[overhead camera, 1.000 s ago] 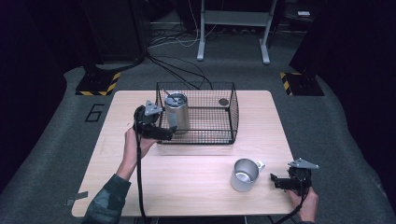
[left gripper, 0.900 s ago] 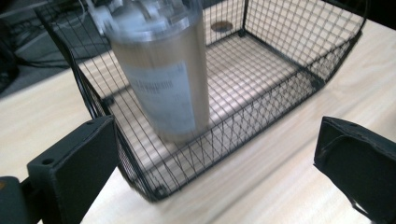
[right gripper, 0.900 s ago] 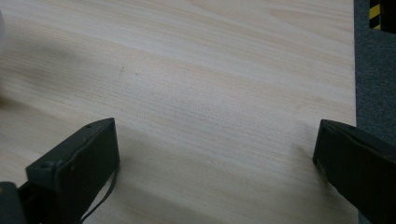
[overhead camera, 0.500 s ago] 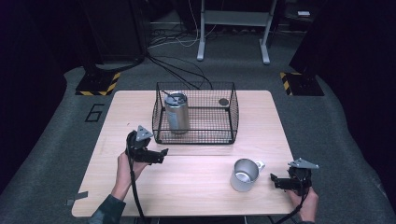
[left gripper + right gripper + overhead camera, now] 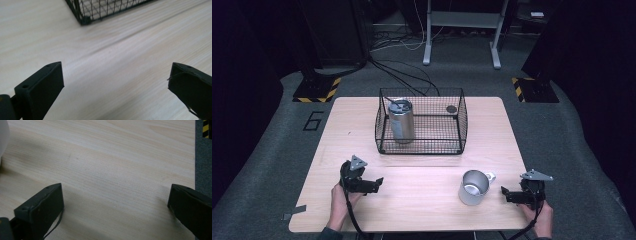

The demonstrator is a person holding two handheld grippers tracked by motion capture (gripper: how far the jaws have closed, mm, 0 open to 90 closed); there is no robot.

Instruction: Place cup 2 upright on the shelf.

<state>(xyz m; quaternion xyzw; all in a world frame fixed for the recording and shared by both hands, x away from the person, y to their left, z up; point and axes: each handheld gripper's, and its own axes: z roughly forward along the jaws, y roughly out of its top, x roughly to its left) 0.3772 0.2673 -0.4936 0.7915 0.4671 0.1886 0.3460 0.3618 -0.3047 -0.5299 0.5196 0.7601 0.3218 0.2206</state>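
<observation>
Left gripper (image 5: 374, 182) sits low over the near-left part of the table (image 5: 422, 200), held in the person's left hand (image 5: 341, 199), jaws spread wide with nothing between them; in the left gripper view the gripper (image 5: 115, 82) has only bare wood in the gap, and a corner of the wire basket (image 5: 100, 10) shows at the far edge. Right gripper (image 5: 506, 193) is at the near-right corner of the table, in the right hand (image 5: 539, 220), jaws also wide apart and empty; the right gripper view has the gripper (image 5: 115, 202) over plain tabletop, with the table's edge and grey floor at the right of that view. Metal mug (image 5: 473, 187) stands upright near the right gripper, just left of its jaw tips, not touching them, handle pointing right and far. Wire basket (image 5: 422, 147) sits at table centre toward the far side, well apart from both grippers. Steel tumbler (image 5: 401, 120) stands upright inside the basket at its left end, lid on. Small dark round thing (image 5: 451, 108) lies in the basket's far-right corner; too small to identify. Cable trails from each gripper off the near edge.
</observation>
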